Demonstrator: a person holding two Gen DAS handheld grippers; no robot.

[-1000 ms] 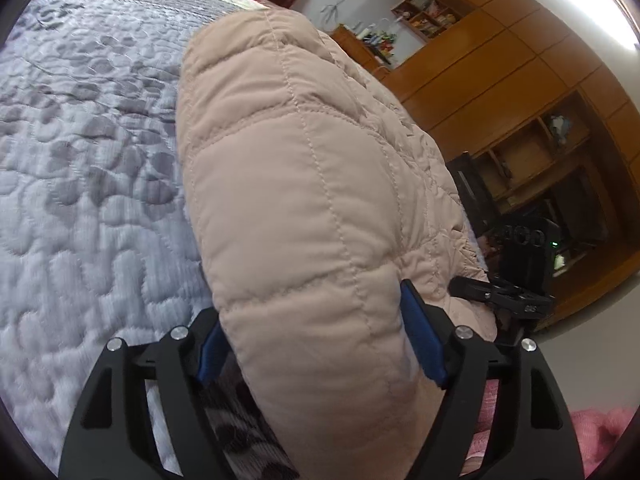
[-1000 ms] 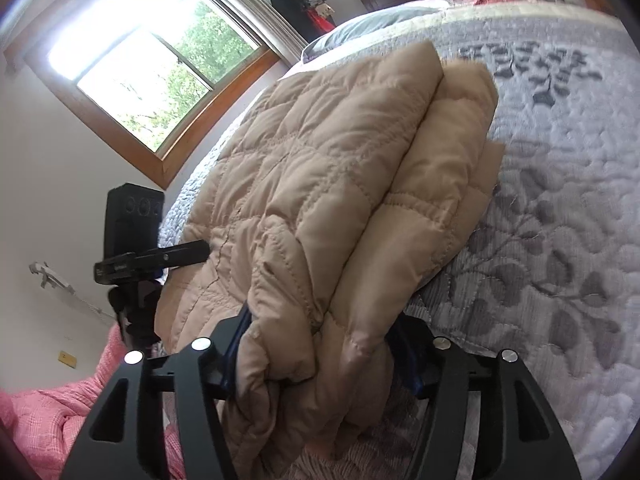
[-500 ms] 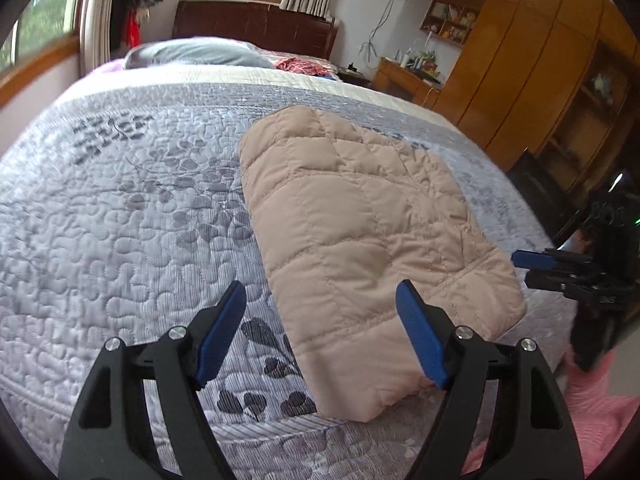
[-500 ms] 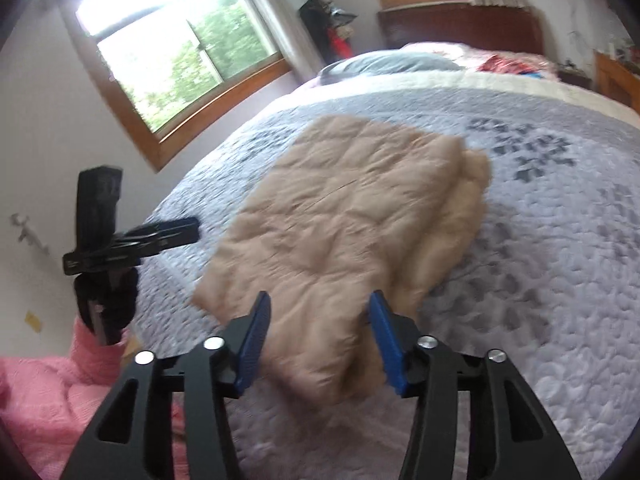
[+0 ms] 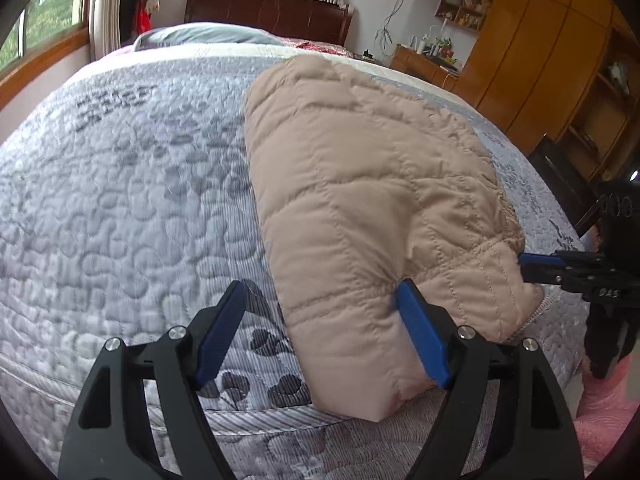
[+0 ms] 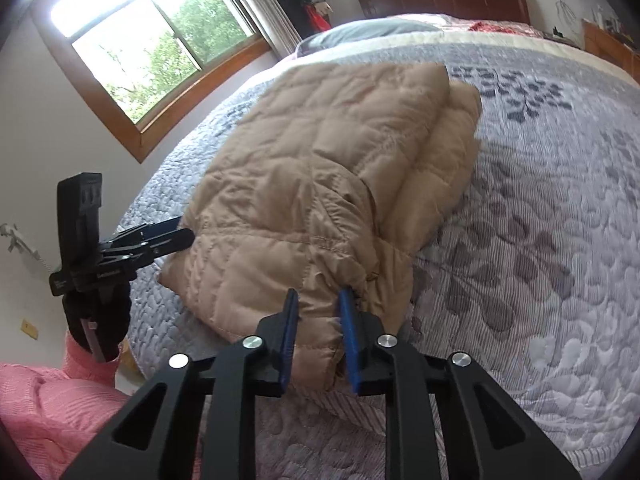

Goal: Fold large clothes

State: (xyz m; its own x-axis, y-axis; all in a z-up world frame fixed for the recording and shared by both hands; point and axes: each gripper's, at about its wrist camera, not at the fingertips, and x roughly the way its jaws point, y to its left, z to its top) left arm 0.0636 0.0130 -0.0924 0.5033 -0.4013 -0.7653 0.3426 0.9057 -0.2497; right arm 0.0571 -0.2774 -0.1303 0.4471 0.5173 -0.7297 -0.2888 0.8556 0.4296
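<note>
A beige quilted puffer jacket (image 5: 372, 200) lies folded lengthwise on the grey quilted bedspread (image 5: 120, 200); it also shows in the right wrist view (image 6: 312, 184). My left gripper (image 5: 320, 332) is open, its right finger pressed against the jacket's near left corner. My right gripper (image 6: 318, 336) is nearly closed around the jacket's near hem, pinching a bunch of the fabric. Each gripper shows in the other's view, the right one (image 5: 560, 268) and the left one (image 6: 152, 244), at opposite near corners.
The bed's near edge (image 5: 280, 432) runs just below the jacket. Pillows (image 5: 208, 36) and a dark headboard are at the far end. Wooden wardrobes (image 5: 540, 60) stand to the right, a window (image 6: 152, 48) to the left. My pink sleeve (image 6: 48, 400) shows low.
Both grippers released the jacket, pulled back while it settled flat, then came in again. The right jaws have narrowed onto the near hem; the left stays open.
</note>
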